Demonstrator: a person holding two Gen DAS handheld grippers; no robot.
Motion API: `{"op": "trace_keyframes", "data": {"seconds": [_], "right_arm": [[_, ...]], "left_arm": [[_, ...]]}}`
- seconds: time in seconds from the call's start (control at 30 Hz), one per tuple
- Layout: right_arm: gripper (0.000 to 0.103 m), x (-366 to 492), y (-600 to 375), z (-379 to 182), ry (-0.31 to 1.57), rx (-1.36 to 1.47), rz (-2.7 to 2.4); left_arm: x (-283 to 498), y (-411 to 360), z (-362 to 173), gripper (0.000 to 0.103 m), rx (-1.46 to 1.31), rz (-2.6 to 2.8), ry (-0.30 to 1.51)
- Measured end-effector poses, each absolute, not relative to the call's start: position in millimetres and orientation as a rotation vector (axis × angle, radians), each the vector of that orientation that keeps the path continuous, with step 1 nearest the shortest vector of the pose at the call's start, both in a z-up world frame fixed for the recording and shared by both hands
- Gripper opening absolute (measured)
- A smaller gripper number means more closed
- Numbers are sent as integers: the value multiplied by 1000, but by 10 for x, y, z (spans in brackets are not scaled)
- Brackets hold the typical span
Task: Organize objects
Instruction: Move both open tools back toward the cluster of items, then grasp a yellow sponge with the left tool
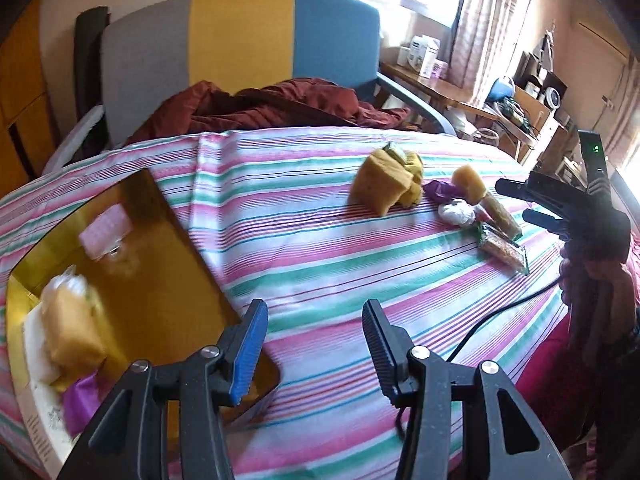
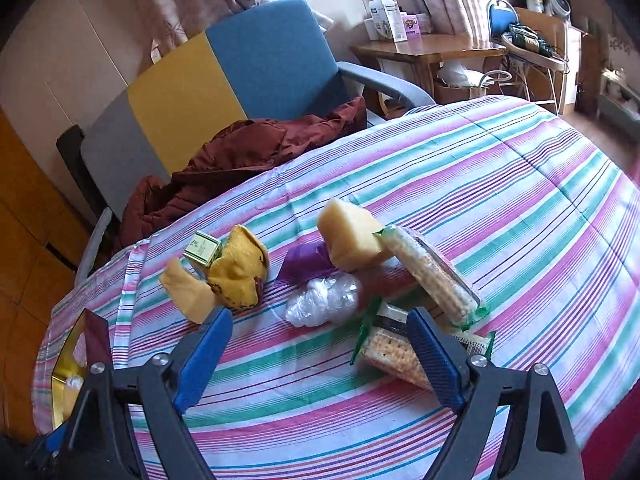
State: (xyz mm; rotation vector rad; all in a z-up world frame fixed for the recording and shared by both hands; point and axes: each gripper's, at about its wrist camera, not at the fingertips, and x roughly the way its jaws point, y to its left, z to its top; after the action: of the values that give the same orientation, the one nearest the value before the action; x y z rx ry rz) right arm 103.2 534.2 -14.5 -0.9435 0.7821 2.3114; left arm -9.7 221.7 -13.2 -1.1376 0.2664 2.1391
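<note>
A gold tray (image 1: 168, 280) lies on the striped cloth at the left and holds a pink packet (image 1: 105, 229), a wrapped yellow sponge (image 1: 72, 328) and a purple wrapper (image 1: 80, 400). My left gripper (image 1: 316, 344) is open and empty, by the tray's near right corner. On the cloth lie a yellow sponge (image 2: 352, 236), a yellow cloth (image 2: 240, 272), a small green box (image 2: 203, 253), a purple wrapper (image 2: 306, 262), a clear plastic wad (image 2: 324, 300) and two cracker packs (image 2: 432, 276) (image 2: 394, 354). My right gripper (image 2: 316, 356) is open and empty, just before the near cracker pack.
A grey, yellow and blue chair (image 1: 240, 52) with a dark red jacket (image 1: 272, 108) stands behind the table. A wooden side table (image 2: 424, 52) with boxes is at the back right. A black cable (image 1: 480, 328) crosses the cloth at the right.
</note>
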Motion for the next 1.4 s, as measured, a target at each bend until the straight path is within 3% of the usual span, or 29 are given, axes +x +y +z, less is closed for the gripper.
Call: {"op": "trace_keyframes", "data": {"seconds": [0.17, 0.23, 0.3, 0.73, 1.03, 1.23, 1.4], "right_arm": [[91, 1028, 5327, -159, 805, -943, 2332], [91, 1022, 5323, -165, 813, -948, 2340], [92, 1012, 5316, -171, 819, -954, 2348], [92, 939, 5306, -226, 846, -997, 2384], [93, 902, 5295, -258, 847, -1023, 2385], [93, 889, 5299, -280, 843, -1034, 2376], [93, 878, 5283, -284, 826, -1042, 2380]], "left_arm": [[-171, 2564, -143, 52, -1113, 2089, 305], [-222, 2726, -147, 70, -1099, 2061, 327], [-290, 2908, -168, 77, -1089, 2023, 340], [-777, 3671, -387, 81, -1103, 1970, 416], [-1026, 4077, -575, 81, -1122, 1948, 455], [-1088, 4049, -714, 59, -1156, 1905, 384], [-934, 3742, -727, 58, -1177, 1919, 286]]}}
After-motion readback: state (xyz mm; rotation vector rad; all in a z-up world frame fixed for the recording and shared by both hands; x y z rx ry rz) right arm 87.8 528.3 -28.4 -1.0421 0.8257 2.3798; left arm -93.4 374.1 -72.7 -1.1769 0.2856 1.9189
